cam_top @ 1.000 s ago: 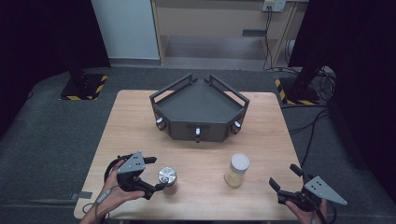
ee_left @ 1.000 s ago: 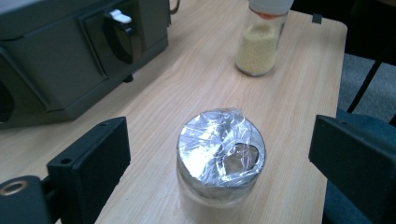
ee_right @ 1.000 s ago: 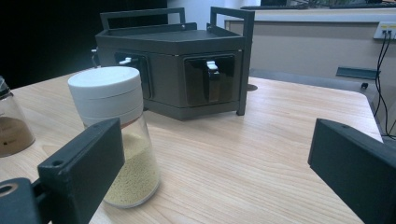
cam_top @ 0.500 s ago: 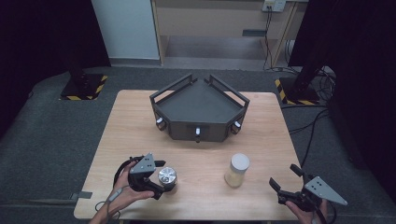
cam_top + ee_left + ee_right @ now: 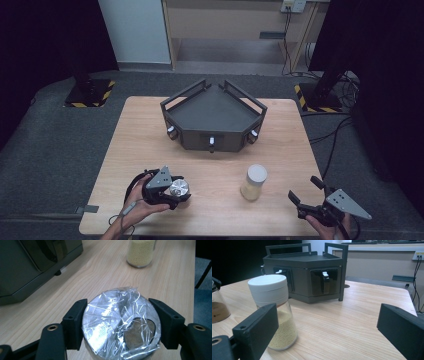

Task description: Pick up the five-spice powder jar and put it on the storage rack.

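Observation:
A small glass jar (image 5: 178, 188) with crinkled clear film over its top (image 5: 120, 322) stands near the table's front left. My left gripper (image 5: 177, 193) is shut on it; its jaws have just been closing, and both pads (image 5: 75, 323) press on the jar's sides. Brown contents show through the film. A jar of yellow grains with a white lid (image 5: 254, 182) stands front right of centre. My right gripper (image 5: 305, 190) hovers open to that jar's right, nothing between its jaws (image 5: 329, 332); the grain jar (image 5: 274, 315) is just past its left jaw.
A dark grey angular box (image 5: 212, 117) with raised rails and small white-handled drawers (image 5: 325, 277) sits at the back middle of the wooden table (image 5: 150, 130). Grey carpet surrounds the table, with cables on the floor at right (image 5: 340, 130).
My left gripper moved right and down to the film-covered jar and closed around it. The right gripper and the grain jar stayed put.

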A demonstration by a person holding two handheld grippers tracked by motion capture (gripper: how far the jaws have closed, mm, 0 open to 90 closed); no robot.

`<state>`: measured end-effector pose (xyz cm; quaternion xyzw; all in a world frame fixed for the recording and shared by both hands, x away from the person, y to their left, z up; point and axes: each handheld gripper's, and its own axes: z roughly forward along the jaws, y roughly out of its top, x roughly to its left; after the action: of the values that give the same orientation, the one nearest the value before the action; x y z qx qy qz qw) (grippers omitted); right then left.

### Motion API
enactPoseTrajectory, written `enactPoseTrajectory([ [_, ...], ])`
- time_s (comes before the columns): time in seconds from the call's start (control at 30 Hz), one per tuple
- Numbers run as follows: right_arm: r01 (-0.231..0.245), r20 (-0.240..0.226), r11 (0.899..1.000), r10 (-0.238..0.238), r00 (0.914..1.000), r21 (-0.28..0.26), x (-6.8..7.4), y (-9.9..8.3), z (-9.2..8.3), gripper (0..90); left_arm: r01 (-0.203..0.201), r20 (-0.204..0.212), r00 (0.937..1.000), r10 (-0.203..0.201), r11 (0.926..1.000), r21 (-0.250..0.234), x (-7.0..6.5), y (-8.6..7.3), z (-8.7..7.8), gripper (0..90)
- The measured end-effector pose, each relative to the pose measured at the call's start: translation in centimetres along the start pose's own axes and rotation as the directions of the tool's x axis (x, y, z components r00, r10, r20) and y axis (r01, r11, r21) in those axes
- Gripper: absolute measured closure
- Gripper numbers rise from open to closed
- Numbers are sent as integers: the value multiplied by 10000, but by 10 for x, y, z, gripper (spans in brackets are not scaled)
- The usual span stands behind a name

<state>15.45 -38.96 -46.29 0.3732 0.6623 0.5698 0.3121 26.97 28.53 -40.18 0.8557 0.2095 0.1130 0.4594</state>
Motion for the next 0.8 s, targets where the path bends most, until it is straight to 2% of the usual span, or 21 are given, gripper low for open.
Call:
enactPoseTrajectory([
  [0.27, 6, -10, 10000, -6, 10000, -9, 0, 0, 0, 44, 77, 31, 10000, -77, 9998, 161, 1, 6, 0, 335],
  [0.47, 2, -6, 10000, -2, 10000, -2, 0, 0, 0, 43, 88, 88, 9999, -89, 10000, 24, 3, 14, -4, 335],
  [0.8, -47, -13, 10000, 48, 10000, 54, -1, 0, 1, 35, -66, 128, 9999, 68, 9998, -190, 10, 44, -18, 334],
])
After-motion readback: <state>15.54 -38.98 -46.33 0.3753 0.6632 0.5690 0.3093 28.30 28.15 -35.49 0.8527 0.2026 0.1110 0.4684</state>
